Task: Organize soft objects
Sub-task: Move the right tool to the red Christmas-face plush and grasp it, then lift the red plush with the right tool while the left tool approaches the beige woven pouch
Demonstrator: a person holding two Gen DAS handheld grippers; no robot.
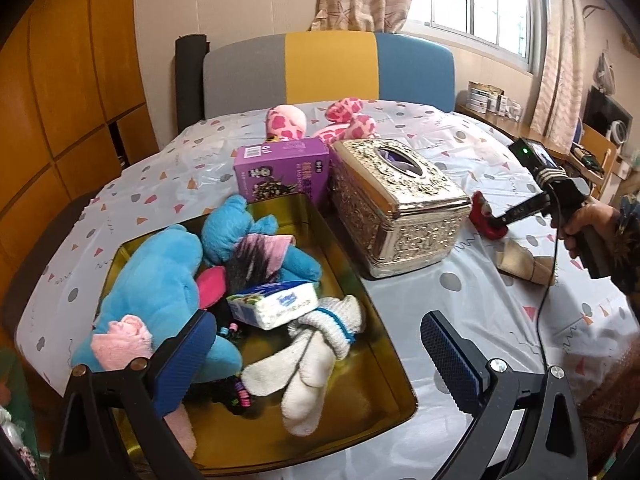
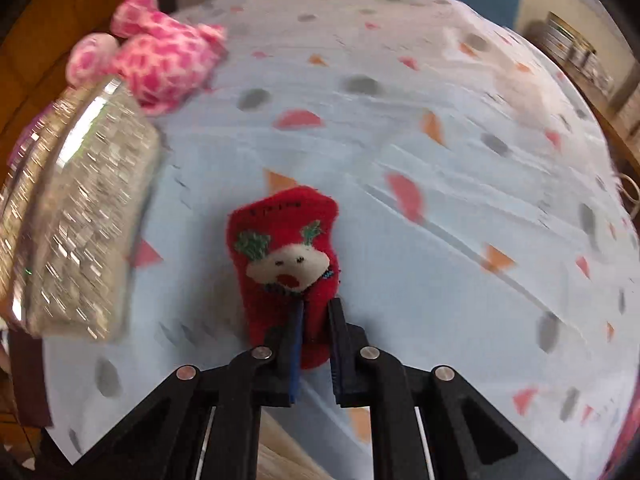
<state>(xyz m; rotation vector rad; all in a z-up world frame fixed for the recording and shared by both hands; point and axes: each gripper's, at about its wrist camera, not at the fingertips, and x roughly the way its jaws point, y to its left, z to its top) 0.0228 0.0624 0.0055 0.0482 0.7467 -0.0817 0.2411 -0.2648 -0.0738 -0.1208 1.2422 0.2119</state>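
Gold tray [image 1: 368, 344]: a shallow gold metal tray is set at the near left of the table, with soft items piled inside.
Blue plush [image 1: 160, 280]: a bright blue plush toy is laid along the tray's left side, with a small pink rolled cloth [image 1: 120, 340] on it.
Tissue pack [image 1: 276, 306]: a white pocket tissue pack is seen in the tray's middle.
White socks [image 1: 312, 364]: cream knitted socks are bundled at the tray's near right.
Left gripper [image 1: 316, 360]: its blue-padded fingers are spread wide above the tray, with nothing between them.
Purple box [image 1: 282, 168]: a purple cardboard carton is stood just beyond the tray.
Silver box [image 1: 396, 200]: an embossed silver tissue box is placed right of the tray.
Pink plush [image 2: 160, 56]: a pink spotted plush toy is laid at the far side.
Red sock [image 2: 284, 256]: a small red reindeer-face sock is held just above the patterned tablecloth [image 2: 440, 200], right of the silver box.
Right gripper [image 2: 314, 320]: its fingers are clamped on the red sock's near end.
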